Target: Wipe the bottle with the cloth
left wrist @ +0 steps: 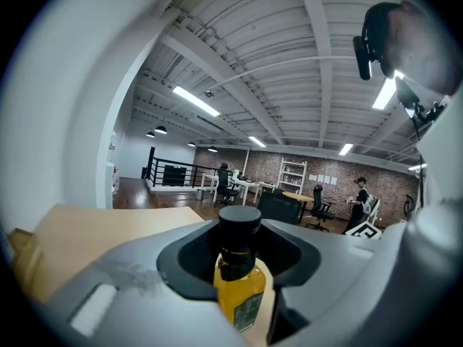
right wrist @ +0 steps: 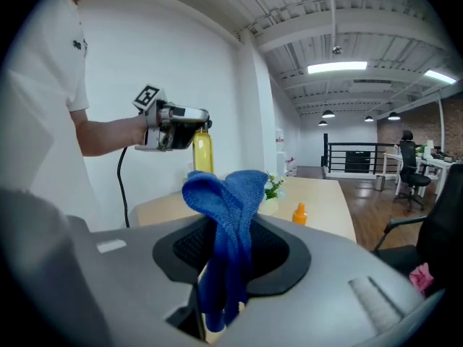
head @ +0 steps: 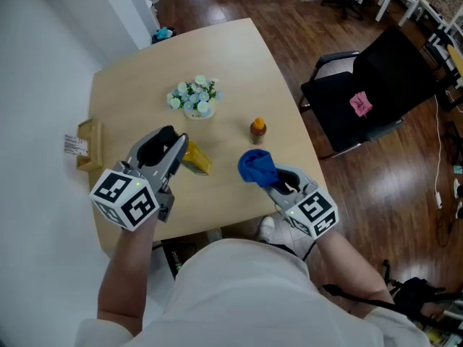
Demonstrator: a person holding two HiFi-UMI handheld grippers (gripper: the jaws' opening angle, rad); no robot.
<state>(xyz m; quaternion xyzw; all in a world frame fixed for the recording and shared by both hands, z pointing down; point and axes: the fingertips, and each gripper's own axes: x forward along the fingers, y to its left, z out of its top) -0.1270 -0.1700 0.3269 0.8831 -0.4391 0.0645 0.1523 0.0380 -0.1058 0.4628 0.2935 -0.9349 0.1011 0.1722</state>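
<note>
Clamping the yellow, black-capped bottle (head: 197,159) upright, the left gripper (head: 179,150) holds it just left of the knitted blue cloth (head: 257,166) pinched by the right gripper (head: 281,183).

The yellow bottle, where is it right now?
In the head view the yellow bottle is gripped in the left tool, over the table's near left part, just left of the blue cloth in the right tool.
</note>
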